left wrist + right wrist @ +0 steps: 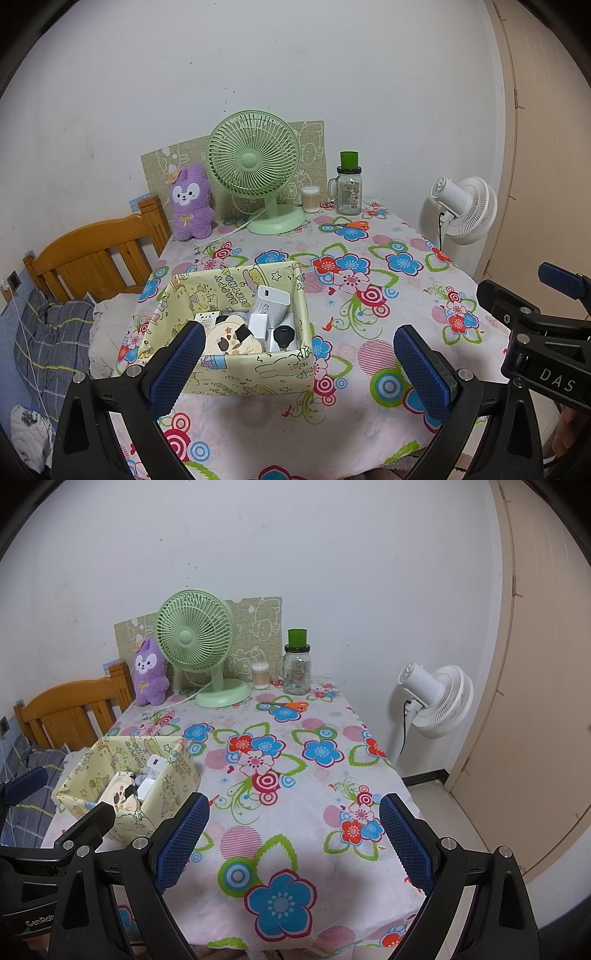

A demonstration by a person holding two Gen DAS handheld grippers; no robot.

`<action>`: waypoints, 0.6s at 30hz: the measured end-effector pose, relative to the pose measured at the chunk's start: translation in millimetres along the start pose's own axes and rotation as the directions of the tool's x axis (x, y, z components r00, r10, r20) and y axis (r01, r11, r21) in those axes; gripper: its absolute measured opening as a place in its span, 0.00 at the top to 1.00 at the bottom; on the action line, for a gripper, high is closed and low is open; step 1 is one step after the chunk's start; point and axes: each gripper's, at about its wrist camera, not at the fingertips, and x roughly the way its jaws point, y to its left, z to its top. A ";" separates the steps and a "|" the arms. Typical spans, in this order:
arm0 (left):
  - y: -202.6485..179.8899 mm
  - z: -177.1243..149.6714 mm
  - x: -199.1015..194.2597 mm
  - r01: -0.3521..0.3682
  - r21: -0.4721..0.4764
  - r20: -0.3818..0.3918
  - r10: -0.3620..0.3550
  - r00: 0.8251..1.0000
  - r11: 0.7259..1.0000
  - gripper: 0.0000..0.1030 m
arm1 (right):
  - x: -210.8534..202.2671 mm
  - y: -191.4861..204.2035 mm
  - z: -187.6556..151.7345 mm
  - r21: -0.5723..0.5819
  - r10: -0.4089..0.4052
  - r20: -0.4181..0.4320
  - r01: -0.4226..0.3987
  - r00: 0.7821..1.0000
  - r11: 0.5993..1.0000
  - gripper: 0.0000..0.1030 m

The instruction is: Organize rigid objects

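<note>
A pale yellow cartoon-print box [243, 373] sits at the near left of the flowered table [369, 332]. It holds a white power bank [271, 301], a white charger [258, 325], a black key [283, 336], a round patterned disc [231, 341] and a small white carton [207, 318]. My left gripper [299, 369] is open and empty, just in front of the box. My right gripper [293, 840] is open and empty over the table's near edge, right of the box [122, 775]. Orange-handled scissors [291, 706] lie near the back.
At the back stand a green desk fan [255, 166], a purple plush toy [190, 203], a cotton-swab tub [310, 198] and a glass jar with a green cup on top [349, 192]. A wooden bed headboard [92, 254] is left; a white floor fan [432, 701] and door are right.
</note>
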 end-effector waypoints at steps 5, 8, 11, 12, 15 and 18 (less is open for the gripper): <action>-0.4 -0.7 -0.2 0.001 -0.001 -0.002 -0.001 1.000 1.000 0.00 | 0.0 0.0 0.1 -0.001 -0.001 -0.001 0.001 1.000 1.000 0.08; -0.2 -0.9 -0.4 0.002 -0.002 -0.002 -0.002 1.000 1.000 0.00 | -0.6 0.3 -0.1 -0.001 0.000 -0.001 0.000 1.000 1.000 0.08; -0.1 -0.9 -0.4 0.002 -0.003 -0.002 -0.002 1.000 1.000 0.00 | -0.5 0.2 0.0 -0.001 -0.001 -0.001 0.001 1.000 1.000 0.08; -0.2 -0.8 -0.3 0.002 -0.004 -0.001 -0.002 1.000 1.000 0.00 | -0.6 0.3 0.0 -0.001 -0.001 -0.001 0.001 1.000 1.000 0.08; -0.1 -1.0 -0.5 0.002 -0.002 -0.001 -0.002 1.000 1.000 0.00 | -0.7 0.5 0.0 -0.001 -0.001 -0.001 0.001 1.000 1.000 0.08; 0.0 -1.1 -0.6 0.002 -0.002 -0.002 -0.002 1.000 1.000 0.00 | -0.8 0.5 0.0 0.000 -0.001 -0.001 0.001 1.000 1.000 0.08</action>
